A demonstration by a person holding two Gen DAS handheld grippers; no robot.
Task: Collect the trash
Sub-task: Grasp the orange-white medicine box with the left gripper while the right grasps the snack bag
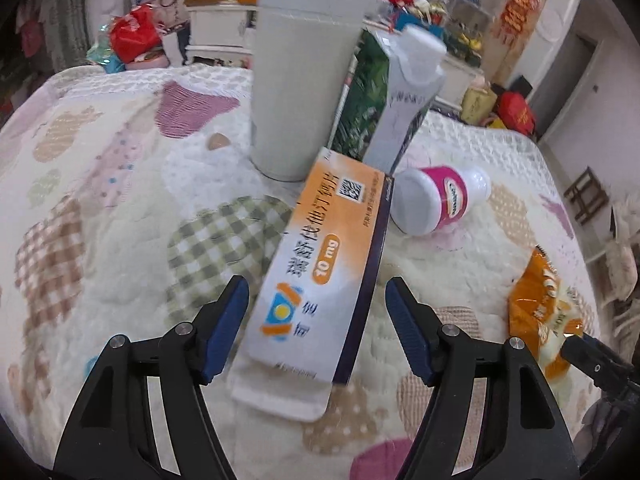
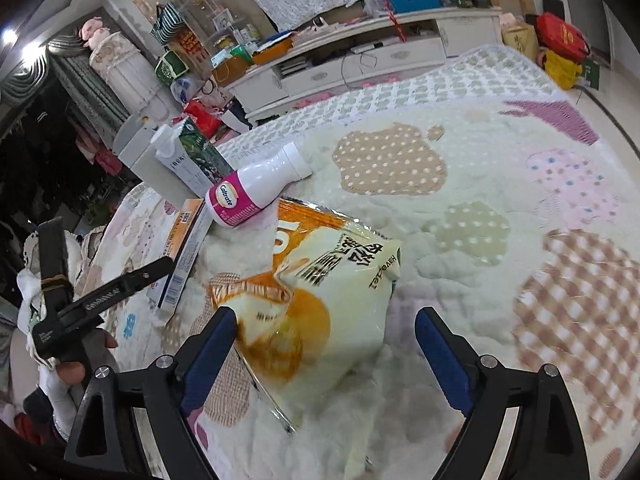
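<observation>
orange medicine box between left gripper jaws | apart, untouched

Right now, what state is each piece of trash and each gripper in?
Orange-and-white cardboard medicine box: lying flat, end flap open.
White plastic bottle with pink label: on its side, capped.
Orange-and-cream foil snack bag: crumpled.
Green-and-white carton: standing.
Left gripper: open around the box.
Right gripper: open around the bag.

Dim, motion-blurred, fisheye-warped edges
</observation>
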